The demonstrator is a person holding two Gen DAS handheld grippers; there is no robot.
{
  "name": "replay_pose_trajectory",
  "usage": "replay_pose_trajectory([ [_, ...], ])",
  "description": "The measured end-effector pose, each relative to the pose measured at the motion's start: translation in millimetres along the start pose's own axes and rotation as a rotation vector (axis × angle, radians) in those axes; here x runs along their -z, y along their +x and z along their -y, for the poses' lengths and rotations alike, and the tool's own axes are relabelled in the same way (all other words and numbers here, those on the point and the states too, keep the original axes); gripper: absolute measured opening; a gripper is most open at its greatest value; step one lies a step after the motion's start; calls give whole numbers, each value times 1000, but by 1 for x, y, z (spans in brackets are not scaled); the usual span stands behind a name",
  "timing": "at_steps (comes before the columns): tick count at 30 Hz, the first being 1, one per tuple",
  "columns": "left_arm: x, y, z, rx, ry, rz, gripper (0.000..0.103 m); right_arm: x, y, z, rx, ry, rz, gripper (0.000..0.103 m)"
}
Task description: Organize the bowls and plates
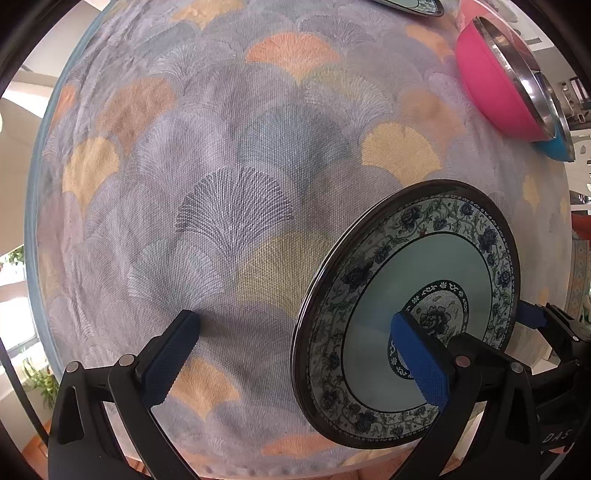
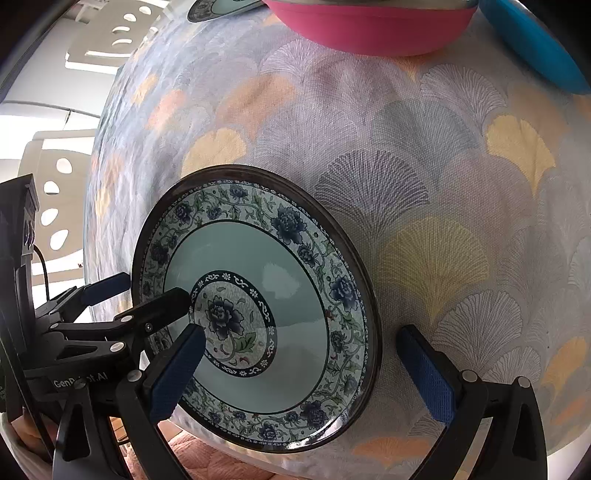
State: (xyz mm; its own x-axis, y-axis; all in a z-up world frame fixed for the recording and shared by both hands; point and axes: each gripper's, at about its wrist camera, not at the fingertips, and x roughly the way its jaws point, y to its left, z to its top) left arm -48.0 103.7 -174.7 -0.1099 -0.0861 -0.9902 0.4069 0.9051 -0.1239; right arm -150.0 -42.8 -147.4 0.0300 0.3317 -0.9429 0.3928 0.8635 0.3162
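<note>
A blue-and-white floral plate with a dark rim lies on the patterned tablecloth near the table's front edge; it also shows in the right wrist view. My left gripper is open, its right finger over the plate's centre and its left finger on bare cloth. My right gripper is open and straddles the plate's near part, one finger over the plate and one on the cloth to the right. In the right wrist view the left gripper's fingers reach in over the plate's left edge.
A pink bowl with a metal inside sits at the far right, a blue bowl just behind it; both show in the right wrist view, pink and blue. A second floral plate lies at the far edge.
</note>
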Motion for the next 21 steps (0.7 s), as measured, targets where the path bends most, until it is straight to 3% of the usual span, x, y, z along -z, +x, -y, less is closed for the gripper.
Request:
replay_pose_trajectory([
  [21,17,-10,-2,4,-12,43,103,8,-1,-4,13,-51,16,103],
])
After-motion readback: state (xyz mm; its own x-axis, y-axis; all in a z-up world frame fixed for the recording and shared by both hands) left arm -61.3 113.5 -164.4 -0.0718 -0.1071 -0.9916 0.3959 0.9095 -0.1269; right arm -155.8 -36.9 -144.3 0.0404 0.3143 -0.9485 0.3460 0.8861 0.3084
